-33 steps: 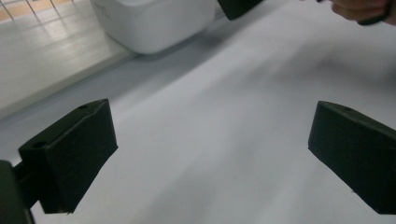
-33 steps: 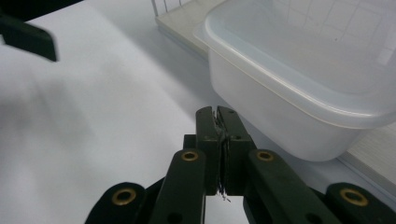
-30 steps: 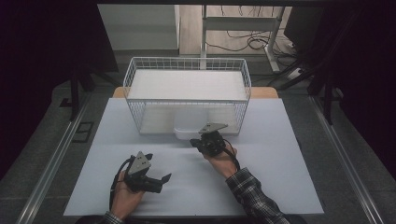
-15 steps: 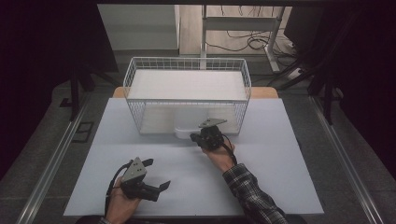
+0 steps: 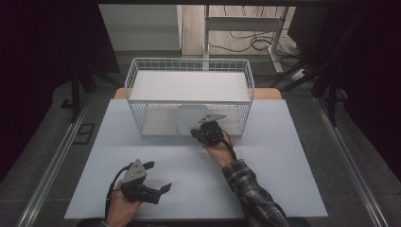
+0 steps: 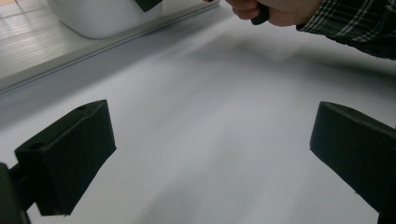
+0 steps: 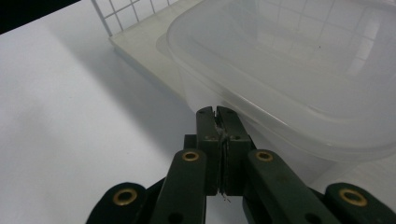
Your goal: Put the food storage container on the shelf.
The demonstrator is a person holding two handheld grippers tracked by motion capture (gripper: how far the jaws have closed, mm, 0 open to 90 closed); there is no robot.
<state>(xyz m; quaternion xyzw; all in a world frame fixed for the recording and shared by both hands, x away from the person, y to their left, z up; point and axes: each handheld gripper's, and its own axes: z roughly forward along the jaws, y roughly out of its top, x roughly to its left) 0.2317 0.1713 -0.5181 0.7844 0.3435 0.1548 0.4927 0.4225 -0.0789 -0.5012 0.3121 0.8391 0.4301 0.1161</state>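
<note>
Since a second ago your left gripper (image 5: 153,185) has dropped back toward you, to about 7 o'clock on the table (image 5: 283,161), while your right gripper (image 5: 197,134) has pushed forward to the basket (image 5: 189,64) at 12 o'clock. The tub (image 5: 191,118) now stands higher against the basket's near wall than it did.

Your right jaws are pressed together, and a thin edge sits between them in the right gripper view; I judge that to be the tub's rim, pinched at its near side. Your left jaws are spread wide over bare table, holding nothing.

Whether the tub rests on the basket's floor or hangs just in front of the wire is unclear from above. It is translucent and rounded, and it seems tipped up, its open mouth facing you and slightly upward. Its long axis appears to run 9 to 3 o'clock, parallel to the basket's front wall.

Risks, as I read them: the pinch is on one thin, slick lip, off to one side, so the tub could swing or slip out if you lift fast. Its far edge could also catch the wire grid and twist the rim free. Your left gripper is well apart and cannot steady it.
</note>
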